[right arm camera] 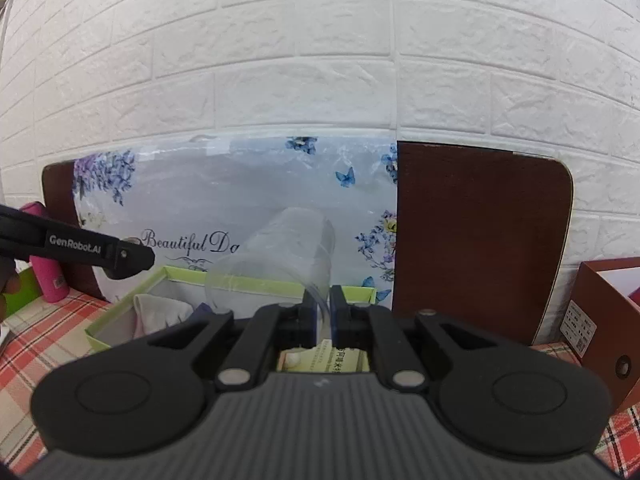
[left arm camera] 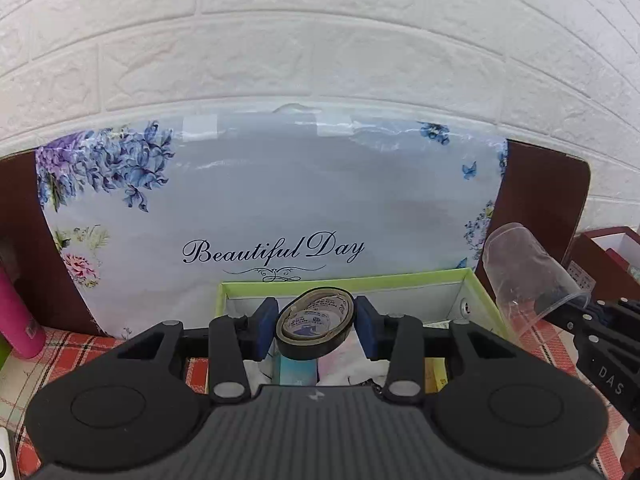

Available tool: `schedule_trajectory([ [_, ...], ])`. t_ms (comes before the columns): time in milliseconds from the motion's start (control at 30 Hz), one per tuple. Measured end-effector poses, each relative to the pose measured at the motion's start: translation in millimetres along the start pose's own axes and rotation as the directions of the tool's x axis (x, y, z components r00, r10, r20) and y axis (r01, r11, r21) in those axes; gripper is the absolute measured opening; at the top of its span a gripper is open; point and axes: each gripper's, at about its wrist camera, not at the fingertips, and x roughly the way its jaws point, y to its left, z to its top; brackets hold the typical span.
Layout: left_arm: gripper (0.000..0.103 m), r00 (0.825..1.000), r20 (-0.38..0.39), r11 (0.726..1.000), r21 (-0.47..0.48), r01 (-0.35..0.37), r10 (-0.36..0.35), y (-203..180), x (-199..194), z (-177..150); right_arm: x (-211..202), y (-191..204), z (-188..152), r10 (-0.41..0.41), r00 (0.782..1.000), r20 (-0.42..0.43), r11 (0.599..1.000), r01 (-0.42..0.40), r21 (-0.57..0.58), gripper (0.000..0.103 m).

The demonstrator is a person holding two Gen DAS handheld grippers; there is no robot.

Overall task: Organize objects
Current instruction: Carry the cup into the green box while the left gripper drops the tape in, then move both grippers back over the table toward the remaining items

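Black tape roll pinched in left gripper jaws, over green box | right gripper jaws nip clear cup rim, above box | both unplaced; box part-filled

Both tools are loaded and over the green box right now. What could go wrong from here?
1. The tape roll is held tilted between the left tool pads; it may roll when released.
2. The right tool pinches only the clear plastic cup's thin wall, which could crush or slip.
3. The green box already holds items, so drops may bounce out.
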Motion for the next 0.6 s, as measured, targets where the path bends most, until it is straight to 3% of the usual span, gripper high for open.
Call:
schedule_trajectory([
  [100,0.044,1.000,-0.025,1.000,0.005,-0.013,0.013,0,24,-4,27,4,-12,-0.017,0.999,-0.037,0.999,0.016,-0.036,0.008],
  [133,0.055,0.999,-0.033,1.000,0.012,-0.017,0.017,0,33,-9,36,6,-18,-0.010,0.998,-0.060,0.998,0.006,-0.065,0.017],
  [167,0.075,0.998,-0.050,1.000,0.020,-0.024,0.025,0,41,-14,45,9,-25,-0.012,0.996,-0.092,0.995,0.003,-0.098,0.028],
  [200,0.081,0.996,-0.072,0.999,0.025,-0.045,0.047,0,47,-20,49,11,-32,-0.033,0.994,-0.107,0.992,0.020,-0.125,0.051],
  [233,0.084,0.993,-0.088,0.997,0.031,-0.072,0.075,0,52,-27,50,14,-39,-0.056,0.994,-0.098,0.987,0.041,-0.153,0.059],
  [300,0.084,0.989,-0.105,0.994,0.048,-0.096,0.101,2,57,-39,47,17,-49,-0.079,0.994,-0.077,0.982,0.064,-0.178,0.062],
  [433,0.084,0.987,-0.124,0.994,0.045,-0.098,0.103,7,56,-50,37,13,-56,-0.080,0.995,-0.061,0.990,0.072,-0.124,0.082],
  [600,0.084,0.991,-0.103,0.996,0.028,-0.089,0.091,8,34,-46,18,11,-49,-0.067,0.997,-0.044,0.994,0.063,-0.087,0.088],
])
